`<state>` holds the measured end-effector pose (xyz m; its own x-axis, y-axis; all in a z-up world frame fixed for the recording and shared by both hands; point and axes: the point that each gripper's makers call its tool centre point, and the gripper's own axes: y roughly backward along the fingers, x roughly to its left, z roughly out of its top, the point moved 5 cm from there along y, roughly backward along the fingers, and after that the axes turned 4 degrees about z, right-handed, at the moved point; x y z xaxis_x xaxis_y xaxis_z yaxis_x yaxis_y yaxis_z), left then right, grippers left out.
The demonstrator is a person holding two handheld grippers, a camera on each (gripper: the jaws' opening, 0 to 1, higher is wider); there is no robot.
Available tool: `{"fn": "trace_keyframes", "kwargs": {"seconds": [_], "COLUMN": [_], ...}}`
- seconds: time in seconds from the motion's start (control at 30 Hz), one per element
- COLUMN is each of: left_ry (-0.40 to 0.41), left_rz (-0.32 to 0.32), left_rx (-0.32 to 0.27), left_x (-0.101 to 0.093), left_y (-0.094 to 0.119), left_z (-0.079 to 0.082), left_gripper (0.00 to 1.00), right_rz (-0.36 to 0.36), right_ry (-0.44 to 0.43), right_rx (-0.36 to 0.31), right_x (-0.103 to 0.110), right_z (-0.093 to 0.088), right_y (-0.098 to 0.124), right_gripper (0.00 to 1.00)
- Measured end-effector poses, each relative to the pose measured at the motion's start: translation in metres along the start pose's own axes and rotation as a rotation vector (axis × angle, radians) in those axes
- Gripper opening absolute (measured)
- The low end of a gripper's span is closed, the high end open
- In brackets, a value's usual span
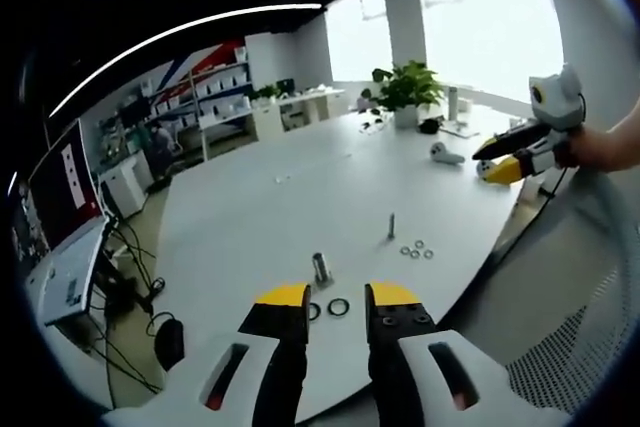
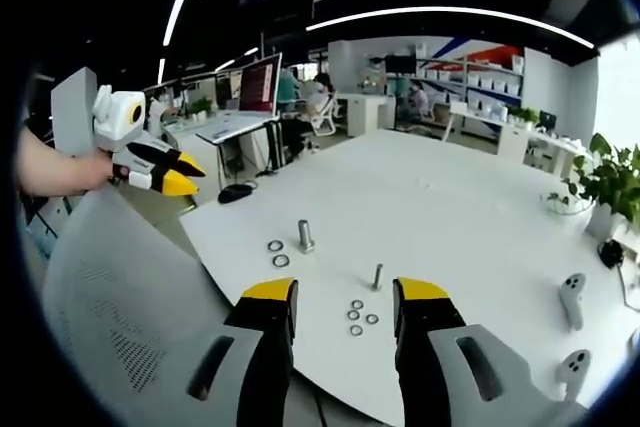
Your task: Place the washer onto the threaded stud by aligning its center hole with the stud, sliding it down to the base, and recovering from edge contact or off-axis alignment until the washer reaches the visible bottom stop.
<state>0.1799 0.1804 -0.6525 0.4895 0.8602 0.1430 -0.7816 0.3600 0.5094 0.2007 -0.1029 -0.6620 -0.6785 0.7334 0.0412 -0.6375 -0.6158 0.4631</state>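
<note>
- Both jaws parted, empty: left hand-held gripper (image 1: 335, 299), right hand-held gripper (image 2: 345, 292).
- Washers (image 2: 360, 317) loose on white bench (image 2: 450, 217), just ahead of right jaws, beside threaded stud (image 2: 377, 275).
- Beyond: office shelving (image 1: 215, 92), potted plant (image 1: 405, 87).

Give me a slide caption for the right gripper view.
Open right gripper poised over loose washers beside a threaded stud on the white table.

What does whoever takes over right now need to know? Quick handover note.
Left gripper: jaws open, empty, near the two washers and the thick stud.
Right gripper: jaws open, empty, near four small washers and the thin stud.
Both studs stand upright on the white table, bare.
Done: nothing picked up.
Left: grasp a washer, align its hole over the stud, slide it to the base.
</note>
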Motion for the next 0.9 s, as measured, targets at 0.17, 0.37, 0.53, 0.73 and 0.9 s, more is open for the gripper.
{"fn": "trace_keyframes", "kwargs": {"seconds": [0.17,0.37,0.53,0.73,0.9], "left_ry": [-0.012,-0.016,-0.016,-0.032,-0.033], "left_rz": [-0.005,-0.005,-0.005,-0.002,-0.005], "left_rx": [0.009,0.017,0.025,0.028,0.043], "left_x": [-0.0013,-0.0016,-0.002,-0.0029,-0.0028], "left_y": [-0.0011,-0.0013,-0.0017,-0.0023,-0.0034], "left_z": [-0.0014,-0.0022,-0.0036,-0.0033,-0.0051], "left_gripper": [0.2,0.2,0.2,0.2,0.2], "right_rz": [-0.006,-0.012,-0.014,-0.008,-0.013], "right_ry": [-0.007,-0.012,-0.017,-0.015,-0.004], "right_rx": [-0.003,-0.011,-0.013,-0.013,-0.018], "right_x": [-0.001,-0.0021,-0.0023,-0.0026,-0.0027], "right_z": [0.0002,0.0008,0.0008,0.0009,0.0026], "right_y": [0.0008,0.0014,0.0016,0.0012,0.0014], "right_gripper": [0.4,0.4,0.4,0.4,0.4]}}
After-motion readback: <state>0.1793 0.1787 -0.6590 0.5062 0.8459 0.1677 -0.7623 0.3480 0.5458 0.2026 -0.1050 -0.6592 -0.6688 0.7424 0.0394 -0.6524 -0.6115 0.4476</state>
